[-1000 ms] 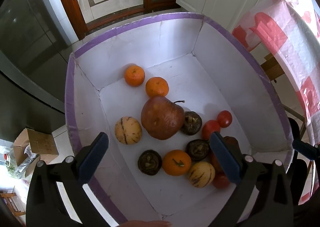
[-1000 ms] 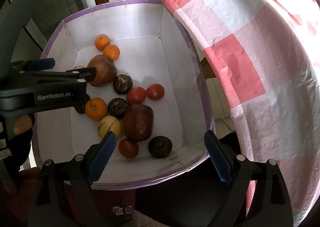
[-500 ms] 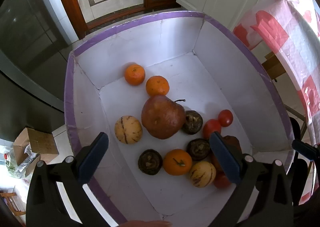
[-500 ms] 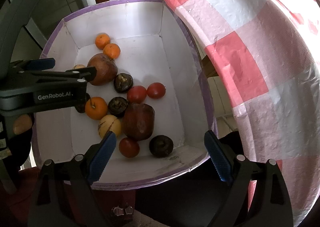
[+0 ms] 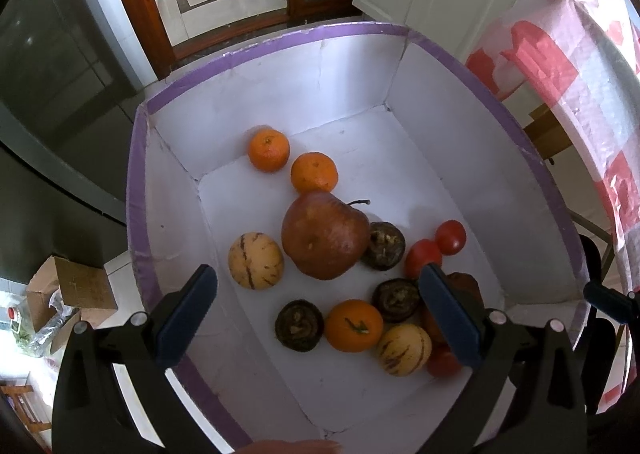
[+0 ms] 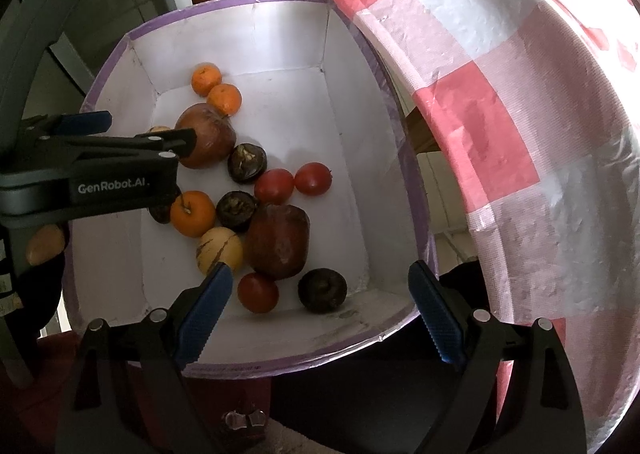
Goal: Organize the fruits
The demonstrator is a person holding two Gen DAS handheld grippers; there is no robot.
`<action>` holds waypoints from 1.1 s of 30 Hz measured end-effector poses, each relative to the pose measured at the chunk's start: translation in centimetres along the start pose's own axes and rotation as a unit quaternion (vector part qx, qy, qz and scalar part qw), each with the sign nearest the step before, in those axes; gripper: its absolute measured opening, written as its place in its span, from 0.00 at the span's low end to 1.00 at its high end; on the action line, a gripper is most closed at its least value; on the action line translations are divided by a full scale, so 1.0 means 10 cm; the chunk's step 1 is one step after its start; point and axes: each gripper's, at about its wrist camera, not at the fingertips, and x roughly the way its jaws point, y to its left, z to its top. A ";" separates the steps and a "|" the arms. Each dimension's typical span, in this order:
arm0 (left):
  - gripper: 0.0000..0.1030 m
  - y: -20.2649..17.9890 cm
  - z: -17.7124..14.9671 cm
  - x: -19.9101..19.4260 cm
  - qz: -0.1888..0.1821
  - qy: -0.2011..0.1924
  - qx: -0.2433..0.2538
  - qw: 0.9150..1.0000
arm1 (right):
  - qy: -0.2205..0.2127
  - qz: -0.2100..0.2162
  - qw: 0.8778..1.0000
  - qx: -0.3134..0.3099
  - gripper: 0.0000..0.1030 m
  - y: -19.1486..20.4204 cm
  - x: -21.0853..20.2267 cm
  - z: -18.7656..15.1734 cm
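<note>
Checked tablecloth (image 6: 500, 126) drapes just beside my white box (image 5: 280, 102), purple-rimmed; all fruit lies loose on box floor; big brown pear (image 5: 325, 235) mid-floor, touching dark round fruit (image 5: 383, 245); two mandarins (image 5: 269, 148) near far wall; my left tongs (image 5: 318, 308) spread wide, empty, above box; my right tongs (image 6: 320, 304) likewise apart, empty, over near rim.

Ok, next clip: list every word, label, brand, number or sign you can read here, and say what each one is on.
"GenRobot.AI." in white letters on the black body of the left gripper, seen from the right wrist view.
Faint marks on the outer front edge of the white box: too small and blurred to read.
Nothing else readable: no text shows on the fruit or on the red and white checked cloth.
</note>
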 end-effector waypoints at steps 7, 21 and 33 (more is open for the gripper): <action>0.98 0.01 0.00 0.06 0.004 0.009 0.000 1.000 | 0.005 0.000 1.000 -0.001 0.84 0.01 0.03 0.00; 0.99 0.00 -0.02 0.07 0.006 0.007 0.001 1.000 | 0.005 0.000 1.000 -0.002 0.84 0.01 0.04 0.01; 0.98 0.00 -0.02 0.09 0.006 0.008 0.000 1.000 | 0.004 -0.001 1.000 -0.002 0.84 0.01 0.04 0.01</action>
